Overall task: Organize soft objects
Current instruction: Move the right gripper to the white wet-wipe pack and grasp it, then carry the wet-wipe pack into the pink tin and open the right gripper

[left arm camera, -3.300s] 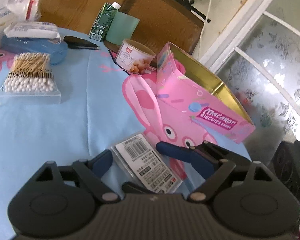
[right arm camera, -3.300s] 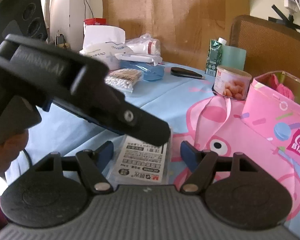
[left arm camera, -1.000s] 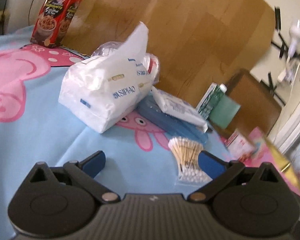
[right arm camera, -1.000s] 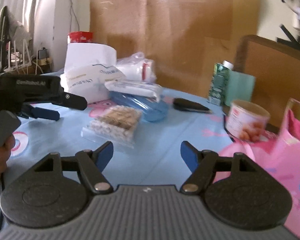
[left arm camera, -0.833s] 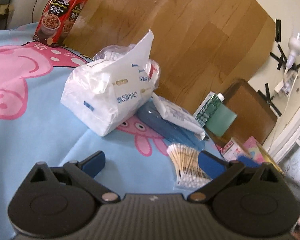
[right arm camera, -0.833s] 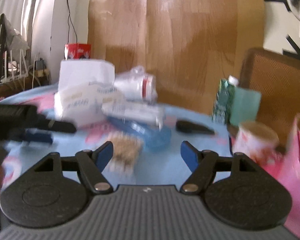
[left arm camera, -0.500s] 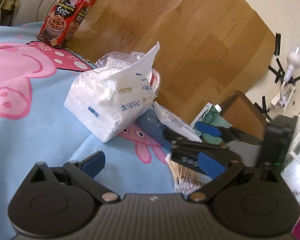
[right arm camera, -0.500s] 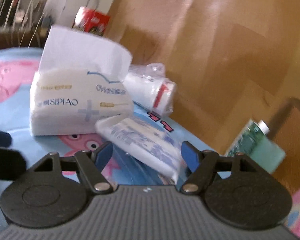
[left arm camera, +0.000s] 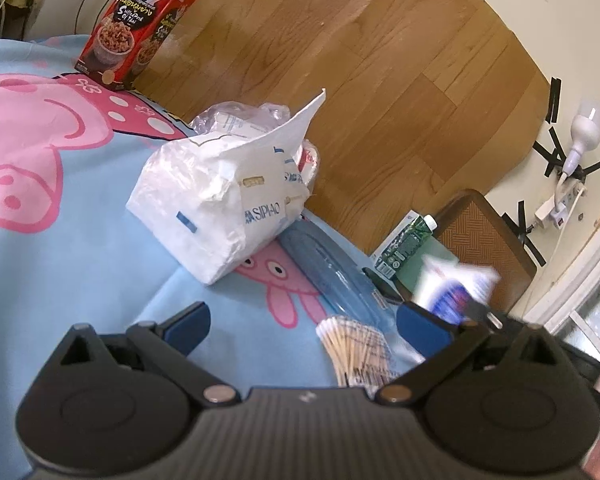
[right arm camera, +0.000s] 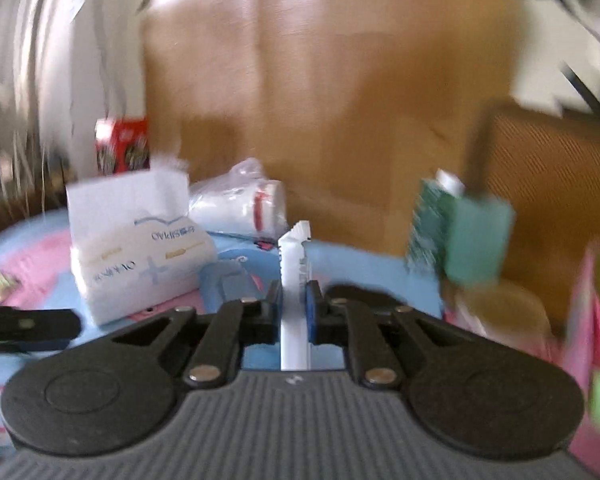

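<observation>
The right gripper (right arm camera: pixel 295 308) pinches a flat white wipes packet (right arm camera: pixel 295 280) edge-on, lifted just right of the SIPIAO tissue pack (left arm camera: pixel 224 200) on the blue tablecloth (left arm camera: pixel 80 272). The left gripper (left arm camera: pixel 304 320) hangs wide and empty before that pack, cotton swabs (left arm camera: pixel 356 352) near its right finger.

A tissue pack (left arm camera: pixel 220 204) lies on the tablecloth (left arm camera: pixel 80 248), snack box (left arm camera: pixel 136 24) behind it, cotton swabs (left arm camera: pixel 356 352) in front.

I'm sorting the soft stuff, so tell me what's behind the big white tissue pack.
Behind the tissue pack lies a clear plastic bag with a white roll banded in red. The pack covers most of it from the left wrist view, so whatever else is in the bag cannot be seen.
</observation>
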Tool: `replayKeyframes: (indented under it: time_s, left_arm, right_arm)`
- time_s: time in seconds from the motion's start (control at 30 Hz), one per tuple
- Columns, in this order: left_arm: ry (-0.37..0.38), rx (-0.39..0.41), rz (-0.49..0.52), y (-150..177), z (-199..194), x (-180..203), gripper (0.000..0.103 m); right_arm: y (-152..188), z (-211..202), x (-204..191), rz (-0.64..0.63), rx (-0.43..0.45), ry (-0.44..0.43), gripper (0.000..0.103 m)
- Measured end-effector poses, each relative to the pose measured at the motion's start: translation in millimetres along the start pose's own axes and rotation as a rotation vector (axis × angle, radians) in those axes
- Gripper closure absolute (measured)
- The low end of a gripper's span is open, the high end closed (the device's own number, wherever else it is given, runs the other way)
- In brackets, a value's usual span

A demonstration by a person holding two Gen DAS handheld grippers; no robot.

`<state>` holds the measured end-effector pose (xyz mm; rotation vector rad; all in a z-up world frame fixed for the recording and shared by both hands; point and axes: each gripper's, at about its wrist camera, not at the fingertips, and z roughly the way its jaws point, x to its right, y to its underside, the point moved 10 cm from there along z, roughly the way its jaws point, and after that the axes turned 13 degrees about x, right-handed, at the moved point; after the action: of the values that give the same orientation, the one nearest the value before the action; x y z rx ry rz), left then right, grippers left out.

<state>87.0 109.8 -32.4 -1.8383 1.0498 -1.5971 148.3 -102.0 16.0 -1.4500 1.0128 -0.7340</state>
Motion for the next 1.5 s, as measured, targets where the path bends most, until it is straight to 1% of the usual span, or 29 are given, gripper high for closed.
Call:
replayKeyframes:
  time_s: [0.1,0.2,0.23,0.27,0.3,0.33,0.37,0.4,0.43,0.47,0.53,0.6,0.67,0.7,0.8,0.87,0.9,0.93,0.97,1.03,1.07,1.1,1.13,1.2,1.27,1.3,1.33,1.4,1.5]
  left_arm:
    - [0.000,-0.001,0.001,0,0,0,0.000]
    - [0.010,-0.011,0.005,1,0,1,0.000]
    - [0.021,-0.020,0.009,2,0,3,0.000]
    - [0.026,-0.032,0.014,4,1,5,0.000]
    - [0.027,-0.043,0.023,6,0,7,0.000]
    - [0.031,-0.052,0.035,8,-1,11,0.000]
    - [0.040,-0.056,0.049,10,-4,18,0.000]
    - [0.060,-0.060,0.057,13,-8,27,0.000]
    - [0.097,-0.073,0.063,18,-13,40,0.000]
    - [0.133,-0.087,0.075,23,-16,53,0.000]
    - [0.203,-0.113,0.144,33,-20,85,0.000]
    - [0.252,-0.138,0.230,45,-19,116,0.001]
    - [0.293,-0.181,0.290,60,-11,143,0.000]
    - [0.311,-0.217,0.313,69,-4,155,0.000]
    - [0.350,-0.318,0.358,96,21,175,0.000]
    - [0.354,-0.410,0.353,120,39,182,0.001]
    - [0.359,-0.455,0.335,131,43,182,0.006]
    - [0.359,-0.472,0.324,139,46,183,0.008]
    - [0.357,-0.463,0.337,141,42,185,0.010]
    - [0.412,-0.516,0.321,148,33,194,0.017]
    - [0.434,-0.524,0.311,148,27,196,0.017]
    - [0.438,-0.513,0.320,147,23,197,0.015]
    - [0.432,-0.500,0.332,146,22,199,0.008]
    - [0.402,-0.471,0.335,143,25,197,0.002]
    - [0.390,-0.503,0.310,147,31,196,0.010]
    - [0.400,-0.536,0.289,152,32,197,0.022]
    - [0.385,-0.534,0.294,153,34,199,0.022]
    - [0.396,-0.500,0.327,149,32,210,0.022]
    - [0.444,-0.450,0.332,135,25,233,0.022]
  right_arm:
    - [13,-46,17,0.213,-0.029,-0.025,0.089]
    - [33,-83,27,0.430,-0.074,-0.098,0.088]
    - [41,-94,31,0.476,-0.085,-0.100,0.088]
    - [47,-100,34,0.493,-0.095,-0.092,0.086]
    - [54,-108,38,0.481,-0.106,-0.065,0.080]
    - [61,-114,43,0.449,-0.114,-0.016,0.077]
    - [66,-120,51,0.407,-0.115,0.045,0.067]
    - [69,-124,55,0.377,-0.112,0.081,0.058]
    - [71,-130,57,0.358,-0.102,0.102,0.044]
    - [71,-137,58,0.352,-0.081,0.104,0.039]
    - [73,-145,53,0.339,-0.066,0.085,0.039]
    - [77,-147,43,0.298,-0.079,0.050,0.037]
    - [81,-149,31,0.232,-0.095,0.024,0.022]
    - [83,-149,26,0.191,-0.108,0.010,0.018]
    - [97,-137,9,0.047,-0.171,-0.002,0.018]
    - [98,-131,8,-0.021,-0.179,0.012,0.018]
    - [98,-127,7,-0.037,-0.182,0.009,0.018]
    - [98,-125,8,-0.041,-0.183,0.011,0.018]
    - [97,-124,11,-0.045,-0.181,0.024,0.018]
    - [92,-125,22,-0.061,-0.161,0.062,0.017]
    - [92,-128,27,-0.060,-0.154,0.068,0.017]
    - [93,-130,32,-0.049,-0.154,0.070,0.017]
    - [93,-132,36,-0.031,-0.156,0.065,0.018]
    - [94,-134,41,0.006,-0.156,0.059,0.018]
    - [93,-134,38,0.005,-0.154,0.047,0.020]
    - [95,-132,35,-0.008,-0.160,0.036,0.032]
    - [95,-132,33,-0.022,-0.160,0.025,0.033]
    - [91,-134,31,-0.039,-0.124,0.040,0.037]
    - [73,-149,36,-0.069,-0.003,0.075,0.038]
